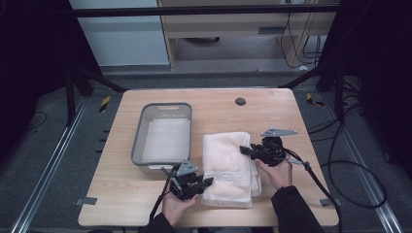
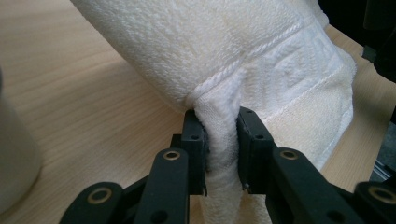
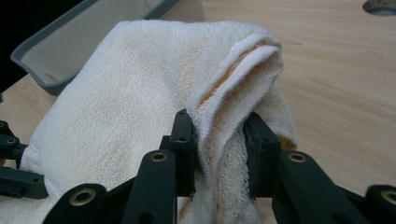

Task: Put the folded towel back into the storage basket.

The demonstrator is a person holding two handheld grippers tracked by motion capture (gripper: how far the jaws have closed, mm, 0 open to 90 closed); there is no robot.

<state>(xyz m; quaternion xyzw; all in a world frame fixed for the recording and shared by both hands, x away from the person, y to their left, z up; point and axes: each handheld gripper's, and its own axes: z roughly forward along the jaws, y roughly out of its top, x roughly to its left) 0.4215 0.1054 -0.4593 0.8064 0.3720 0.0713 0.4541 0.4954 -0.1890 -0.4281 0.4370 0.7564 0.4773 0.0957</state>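
Towel (image 1: 228,167) clamped in both grippers' jaws, grey tub (image 1: 138,141) beside it, contents unclear

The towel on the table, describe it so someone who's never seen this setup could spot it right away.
On the light wooden table, look just right of the grey plastic bin. There lies a cream towel, folded into a thick oblong, with the left gripper shut on its near-left edge and the right gripper shut on its right edge. It is the one soft, cloth thing there.
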